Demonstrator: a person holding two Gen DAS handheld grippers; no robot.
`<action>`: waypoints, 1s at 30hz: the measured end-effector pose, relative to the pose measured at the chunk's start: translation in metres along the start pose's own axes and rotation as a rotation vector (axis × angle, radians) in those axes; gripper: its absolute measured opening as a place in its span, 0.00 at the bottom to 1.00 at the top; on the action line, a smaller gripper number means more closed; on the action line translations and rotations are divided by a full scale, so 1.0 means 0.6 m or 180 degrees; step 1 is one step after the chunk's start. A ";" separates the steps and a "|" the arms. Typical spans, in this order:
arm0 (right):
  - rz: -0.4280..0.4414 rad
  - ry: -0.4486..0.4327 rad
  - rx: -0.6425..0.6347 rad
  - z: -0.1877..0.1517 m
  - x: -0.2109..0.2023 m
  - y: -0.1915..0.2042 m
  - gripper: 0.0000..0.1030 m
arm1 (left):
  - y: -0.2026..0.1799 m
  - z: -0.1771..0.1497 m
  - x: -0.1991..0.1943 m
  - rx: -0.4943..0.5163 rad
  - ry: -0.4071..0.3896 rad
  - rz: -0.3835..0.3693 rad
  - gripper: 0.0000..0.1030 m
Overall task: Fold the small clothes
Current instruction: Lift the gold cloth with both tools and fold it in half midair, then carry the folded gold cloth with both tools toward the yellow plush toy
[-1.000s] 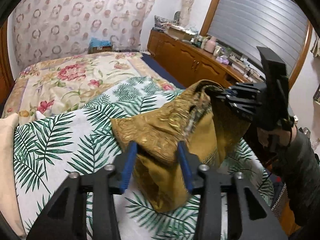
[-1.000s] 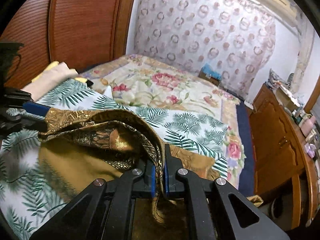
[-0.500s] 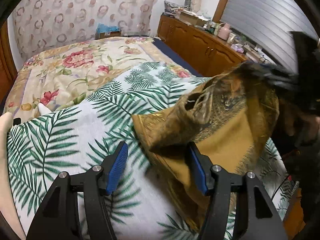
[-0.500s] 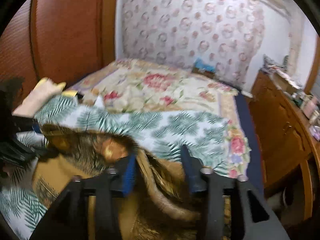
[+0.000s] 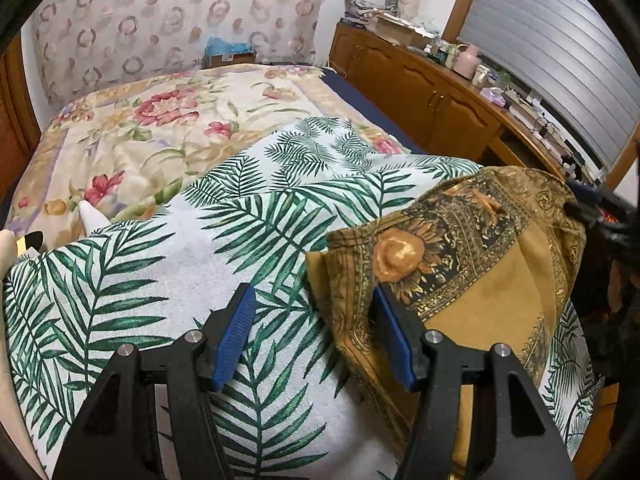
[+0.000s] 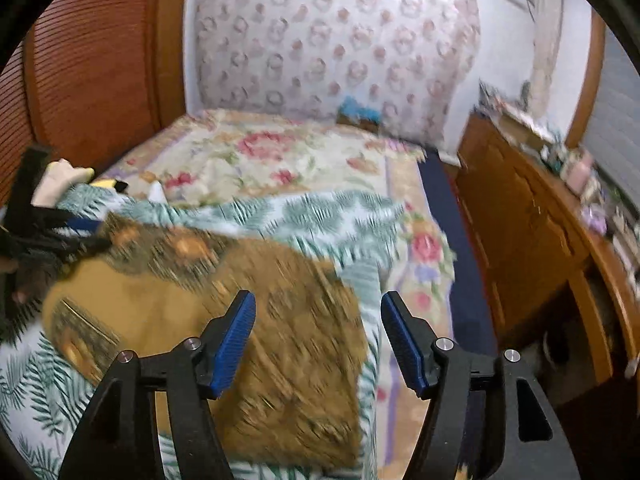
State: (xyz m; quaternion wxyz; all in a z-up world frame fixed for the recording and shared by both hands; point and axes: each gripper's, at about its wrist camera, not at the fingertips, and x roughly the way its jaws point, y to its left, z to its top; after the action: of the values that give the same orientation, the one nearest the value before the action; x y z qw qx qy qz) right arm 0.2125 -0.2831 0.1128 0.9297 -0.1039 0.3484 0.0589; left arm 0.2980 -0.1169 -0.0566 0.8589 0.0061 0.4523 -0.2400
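Two covers on the bed: a floral bedspread (image 5: 160, 120) at the far end, and a palm-leaf sheet (image 5: 168, 264) over the near end.
Bed: it runs away from both cameras toward a curtained wall; a wooden cabinet (image 5: 420, 92) stands beside its right edge.
Garment: a mustard-brown cloth (image 5: 472, 264) with a dark gold-patterned band lies on the palm-leaf sheet by the bed's near right edge.
Garment axis: in the left wrist view the band runs from the near left up toward the far right; the right wrist view is blurred.
Left gripper (image 5: 316, 336): jaws wide, nothing pinched; the right finger lies against the cloth's near corner.
Right gripper (image 6: 318, 340): jaws opening, cloth below the gap, pads clear of it.
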 end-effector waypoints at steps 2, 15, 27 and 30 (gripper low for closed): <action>0.0051 0.0096 0.0136 -0.006 0.023 -0.013 0.65 | -0.002 0.001 0.002 0.0021 0.0001 -0.0001 0.60; 0.0737 0.0337 0.0520 0.021 0.105 -0.054 0.65 | -0.005 0.010 0.006 -0.0023 -0.0010 -0.0224 0.59; 0.0969 0.0010 0.0400 -0.013 0.067 -0.054 0.20 | -0.027 0.011 -0.021 0.0044 -0.0183 -0.0528 0.08; 0.0924 -0.0188 0.0331 -0.014 0.033 -0.042 0.18 | -0.040 0.008 -0.056 0.0112 -0.0304 -0.0399 0.07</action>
State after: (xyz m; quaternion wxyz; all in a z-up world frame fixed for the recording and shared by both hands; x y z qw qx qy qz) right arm 0.2267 -0.3090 0.0970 0.9254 -0.0025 0.3348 0.1777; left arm 0.2756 -0.1258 -0.0223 0.8625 -0.0186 0.4060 -0.3013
